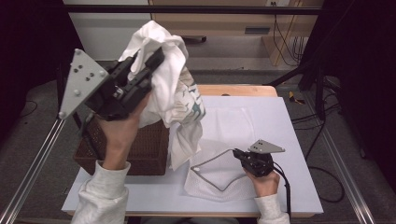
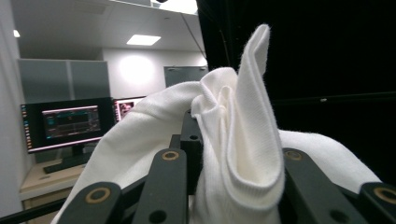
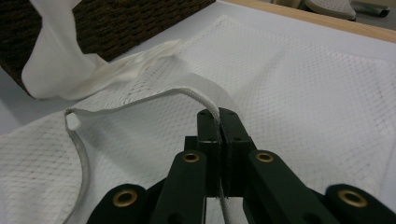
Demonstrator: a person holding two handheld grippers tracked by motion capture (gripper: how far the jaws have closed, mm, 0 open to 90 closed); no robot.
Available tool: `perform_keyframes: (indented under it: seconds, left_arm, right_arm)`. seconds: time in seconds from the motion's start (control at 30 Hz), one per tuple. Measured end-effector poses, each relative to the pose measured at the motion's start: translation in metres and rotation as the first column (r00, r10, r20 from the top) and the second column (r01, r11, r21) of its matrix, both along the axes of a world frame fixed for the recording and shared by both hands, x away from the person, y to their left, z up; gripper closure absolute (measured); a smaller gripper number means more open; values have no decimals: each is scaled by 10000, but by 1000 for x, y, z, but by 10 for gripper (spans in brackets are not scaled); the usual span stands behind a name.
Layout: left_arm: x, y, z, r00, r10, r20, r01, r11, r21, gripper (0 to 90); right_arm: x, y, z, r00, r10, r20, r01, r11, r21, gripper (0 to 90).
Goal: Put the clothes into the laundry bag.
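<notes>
My left gripper (image 1: 156,58) is raised high over the left of the table, shut on a bunched white garment (image 1: 173,88) with a teal print. The cloth hangs down past a dark wicker basket (image 1: 149,144) to the table. In the left gripper view the white garment (image 2: 243,130) is pinched between the jaws of the left gripper (image 2: 233,156). My right gripper (image 1: 236,153) sits low at the front right, shut on the grey rim (image 1: 210,161) of a white mesh bag (image 1: 219,186). The right gripper (image 3: 218,116) holds the rim (image 3: 140,100) lifted off the mesh bag (image 3: 303,93).
A white board (image 1: 289,140) covers the wooden table. The wicker basket (image 3: 121,23) stands at its left, with the garment's tail (image 3: 60,65) draped beside it. Metal rails (image 1: 37,154) run along both sides. Monitors (image 2: 70,123) stand far behind.
</notes>
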State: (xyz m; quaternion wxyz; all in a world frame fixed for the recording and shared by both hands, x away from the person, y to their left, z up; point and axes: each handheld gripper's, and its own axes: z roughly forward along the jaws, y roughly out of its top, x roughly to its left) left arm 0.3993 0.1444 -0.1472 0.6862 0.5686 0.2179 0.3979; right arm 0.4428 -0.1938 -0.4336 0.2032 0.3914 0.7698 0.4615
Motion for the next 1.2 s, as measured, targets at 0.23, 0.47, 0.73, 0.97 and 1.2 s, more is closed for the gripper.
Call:
perform_keyframes:
  seconds: [0.23, 0.47, 0.73, 0.97, 1.2]
  left_arm:
    - [-10, -29, -13, 9966, -812, -111, 815, 9962, 301, 724]
    - [-22, -39, -53, 9856, -1480, -816, 1530, 9865, 582, 723]
    - [-35, -41, -100, 9630, -2111, -1674, 2283, 9693, 911, 723]
    - [-44, -49, -152, 9324, -2356, -2742, 2879, 9427, 1687, 722]
    - [-30, -59, -198, 8906, -2054, -4058, 3136, 9235, 2207, 722]
  right_arm:
    - [3, -5, -1, 9998, -178, -2, 178, 9998, 73, 886]
    - [6, -9, -4, 9991, -412, -135, 414, 9991, 107, 886]
    - [9, -9, -7, 9988, -471, -163, 472, 9989, 48, 886]
    - [11, -9, -8, 9986, -512, -141, 513, 9987, 51, 885]
    - [12, -9, -8, 9984, -551, -100, 553, 9983, 172, 886]
